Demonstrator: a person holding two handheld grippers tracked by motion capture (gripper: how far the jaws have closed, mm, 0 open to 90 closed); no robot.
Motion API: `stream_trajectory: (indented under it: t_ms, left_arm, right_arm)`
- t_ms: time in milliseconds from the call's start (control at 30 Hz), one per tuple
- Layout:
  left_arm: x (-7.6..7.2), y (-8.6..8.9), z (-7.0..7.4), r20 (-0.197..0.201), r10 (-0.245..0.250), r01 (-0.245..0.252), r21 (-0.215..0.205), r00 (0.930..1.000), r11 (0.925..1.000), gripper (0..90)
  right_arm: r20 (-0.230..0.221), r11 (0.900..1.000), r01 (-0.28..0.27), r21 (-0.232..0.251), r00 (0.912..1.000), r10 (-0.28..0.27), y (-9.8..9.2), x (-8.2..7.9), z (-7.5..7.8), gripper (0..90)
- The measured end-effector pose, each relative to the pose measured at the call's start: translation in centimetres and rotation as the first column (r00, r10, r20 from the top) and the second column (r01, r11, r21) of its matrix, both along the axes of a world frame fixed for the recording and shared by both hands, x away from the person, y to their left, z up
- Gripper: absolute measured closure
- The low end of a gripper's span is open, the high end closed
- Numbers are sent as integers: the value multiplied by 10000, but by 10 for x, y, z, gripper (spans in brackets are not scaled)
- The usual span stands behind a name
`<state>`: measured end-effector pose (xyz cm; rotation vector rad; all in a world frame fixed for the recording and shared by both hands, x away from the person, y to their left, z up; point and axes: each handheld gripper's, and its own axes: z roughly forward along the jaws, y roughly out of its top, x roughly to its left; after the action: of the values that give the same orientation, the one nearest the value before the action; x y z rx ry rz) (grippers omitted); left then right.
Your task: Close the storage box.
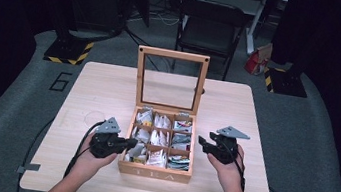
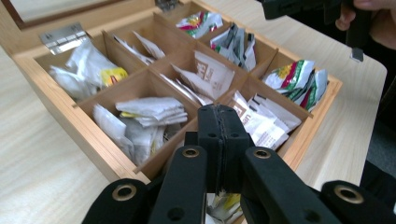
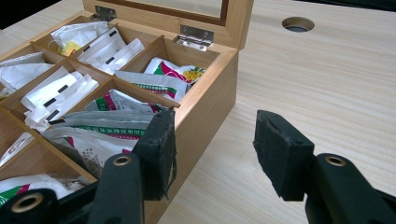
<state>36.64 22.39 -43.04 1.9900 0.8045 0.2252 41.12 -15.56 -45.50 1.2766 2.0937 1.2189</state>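
Nearest cam: L claw [image 2: 219, 135], black jaws rising from 6 o'clock of left gripper view, tips over tea box [image 1: 153, 172].
Box spot: on table [image 1: 110, 82], centre, toward its 6 o'clock edge; "TEA" on front wall.
Lid: lid [image 1: 174, 54] upright at box's 12 o'clock side, glass pane, hinged.
Contents: nine compartments, all w/ sachets; white ones in left + mid columns, green-red ones in the column at 3 o'clock.
L claw place: at box's 9 o'clock in high view, tips reaching in over the 7 o'clock corner compartment.
L claw state: pads pressed tight together, no gap seen.
L claw hold: white-yellow sachet [image 2: 223, 206] lies right under the tips; can't tell if its edge is nipped, tips hide the contact.
R claw place: R claw [image 3: 215, 140] at box's 3 o'clock, just beside the right wall, low over table.
R claw state: jaws spread approx. halfway, nothing between pads; one jaw looks close to the box wall, touch unclear.
Step (judged): prob. picking a sachet out of the 7 o'clock corner compartment; R claw stands by, maybe to steady the box.
Next move (judged): lift L claw straight up, slow, check sachet comes w/ it; if not, reopen, go deeper, re-pinch.
Risk (judged): thin packet may slip or drag its neighbours.
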Motion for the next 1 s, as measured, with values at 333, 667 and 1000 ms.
stream_trajectory:
  t_ms: [333, 667, 1000]
  left_arm:
    - [0, 15, 17, 258, 444, -431, -467, 9987, 9980, 894]
    - [-1, 20, 29, 434, 553, -524, -651, 9975, 9965, 894]
    - [3, 22, 50, 907, 728, -661, -751, 9932, 9950, 894]
  right_arm:
    - [-112, 10000, 55, -11, 9999, -55, -1, 1, -3, 475]
    - [-74, 10000, 36, -45, 10000, -36, 0, 1, -3, 471]
    - [-46, 10000, 65, 3, 10000, -65, -2, 1, -2, 470]
